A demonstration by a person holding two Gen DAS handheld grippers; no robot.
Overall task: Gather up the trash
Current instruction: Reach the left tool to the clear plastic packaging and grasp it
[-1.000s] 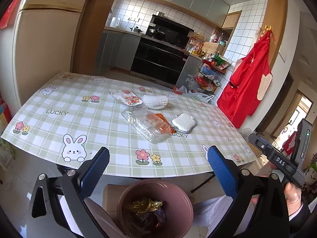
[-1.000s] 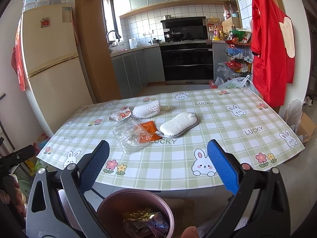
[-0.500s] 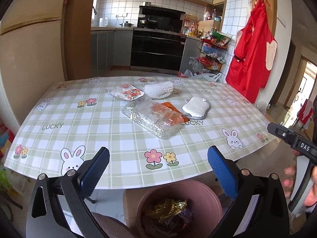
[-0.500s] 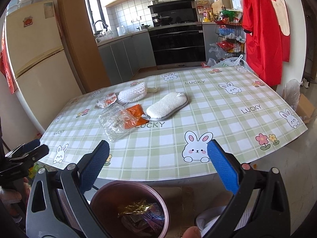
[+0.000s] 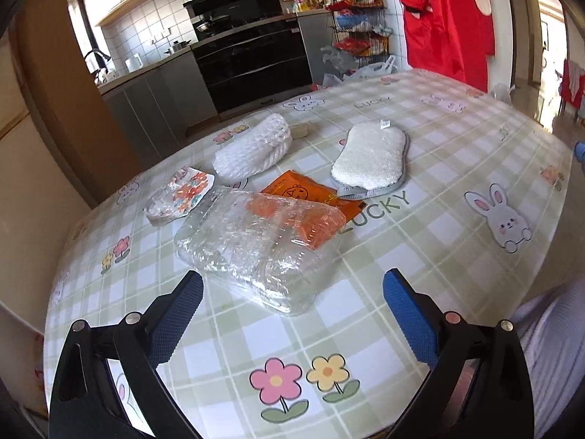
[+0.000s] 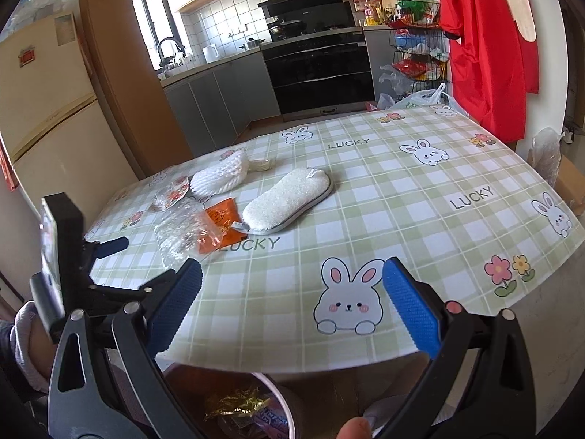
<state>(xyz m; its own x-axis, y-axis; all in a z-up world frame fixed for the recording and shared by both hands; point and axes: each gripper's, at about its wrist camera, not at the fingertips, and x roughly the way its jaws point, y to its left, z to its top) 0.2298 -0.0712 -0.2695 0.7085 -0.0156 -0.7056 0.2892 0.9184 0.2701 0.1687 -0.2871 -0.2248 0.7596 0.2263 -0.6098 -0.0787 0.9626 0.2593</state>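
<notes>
A crumpled clear plastic tray (image 5: 263,241) lies on the checked tablecloth (image 5: 420,256), partly over an orange wrapper (image 5: 303,194). Behind it lie a floral wrapper (image 5: 179,194) and a white foam net (image 5: 256,150). My left gripper (image 5: 292,311) is open and empty, just in front of the clear tray. My right gripper (image 6: 292,303) is open and empty over the table's front edge. The clear tray (image 6: 182,230) and orange wrapper (image 6: 223,219) show to its left, with the left gripper (image 6: 106,245) beside them. A pink trash bin (image 6: 256,409) holding wrappers sits below the edge.
A white sponge pad (image 5: 369,161) lies right of the orange wrapper; it also shows in the right wrist view (image 6: 289,201). A small beige scrap (image 5: 301,131) lies by the foam net. A fridge (image 6: 44,117) stands at the left and a red apron (image 6: 486,44) hangs at the right.
My left gripper has moved forward over the table, close up to the clear plastic tray. My right gripper has moved forward to the table's front edge. Both stay open.
</notes>
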